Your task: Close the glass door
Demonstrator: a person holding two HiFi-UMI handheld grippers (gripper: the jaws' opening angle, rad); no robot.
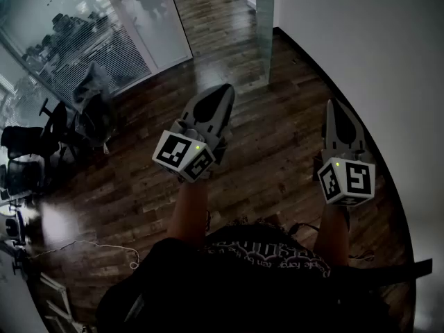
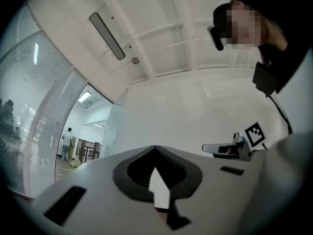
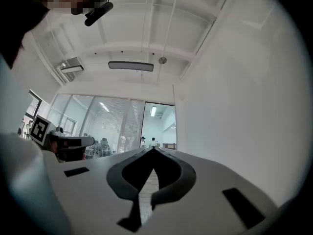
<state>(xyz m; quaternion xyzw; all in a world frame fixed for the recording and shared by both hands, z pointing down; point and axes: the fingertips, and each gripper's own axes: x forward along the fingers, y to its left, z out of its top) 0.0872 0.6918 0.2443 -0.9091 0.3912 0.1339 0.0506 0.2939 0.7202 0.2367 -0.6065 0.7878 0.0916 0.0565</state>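
Note:
The glass door (image 1: pixel 263 26) stands swung open, seen nearly edge-on, beside a doorway (image 1: pixel 215 5) at the top of the head view. In the right gripper view the doorway (image 3: pixel 159 126) shows bright, straight ahead past the jaw tips. In the left gripper view the doorway (image 2: pixel 88 131) lies to the left. My left gripper (image 1: pixel 222 92) is shut and holds nothing, well short of the door over the wooden floor (image 1: pixel 277 158). My right gripper (image 1: pixel 335 106) is also shut and empty, close to the white wall. Both point slightly upward.
A glass wall with blinds (image 1: pixel 104 40) runs left of the doorway. Dark office chairs (image 1: pixel 28 151) stand at the far left. A curved white wall (image 1: pixel 361 40) closes the right side. A thin cable (image 1: pixel 83 245) lies on the floor. A person (image 2: pixel 67 142) stands beyond the doorway.

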